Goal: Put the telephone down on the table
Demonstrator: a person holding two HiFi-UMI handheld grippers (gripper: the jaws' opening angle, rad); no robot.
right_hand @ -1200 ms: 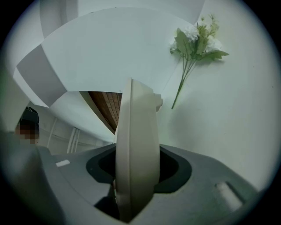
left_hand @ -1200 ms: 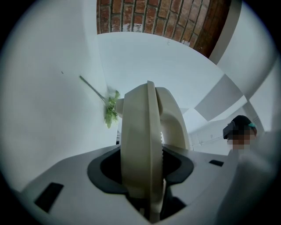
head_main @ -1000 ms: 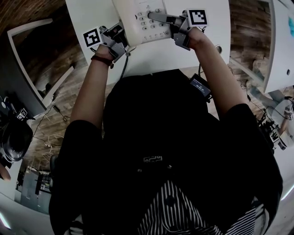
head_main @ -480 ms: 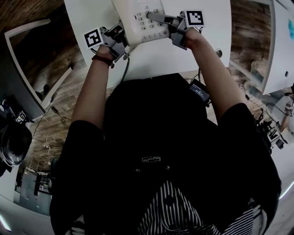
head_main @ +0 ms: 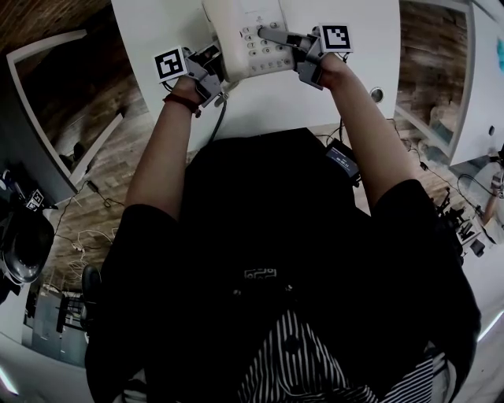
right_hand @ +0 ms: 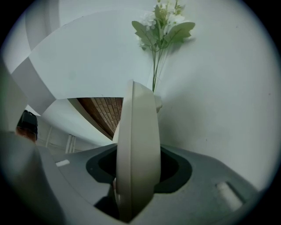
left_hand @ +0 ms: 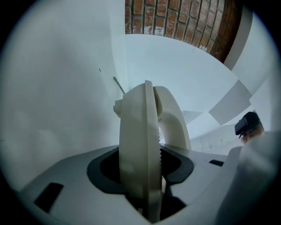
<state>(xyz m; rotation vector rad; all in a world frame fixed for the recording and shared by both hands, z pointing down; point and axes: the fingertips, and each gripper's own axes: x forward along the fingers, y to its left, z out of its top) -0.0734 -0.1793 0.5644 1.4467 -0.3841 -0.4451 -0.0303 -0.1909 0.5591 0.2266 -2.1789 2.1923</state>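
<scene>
The left gripper point(head_main: 214, 68) and the right gripper point(head_main: 276, 37) each clamp one side edge of the cream telephone point(head_main: 244, 20), holding it over the white table point(head_main: 157, 31). I cannot tell whether its base touches the top. A wooden floor point(head_main: 87, 102) lies beside the table, a brick wall point(left_hand: 184, 22) stands beyond, and white flowers point(right_hand: 161, 24) rise against a pale wall.

Count on inspection: one telephone point(head_main: 250, 35); two hand-held grippers, left hand-held gripper point(head_main: 216, 68) and right hand-held gripper point(head_main: 277, 37); one flower sprig point(right_hand: 161, 25).
</scene>
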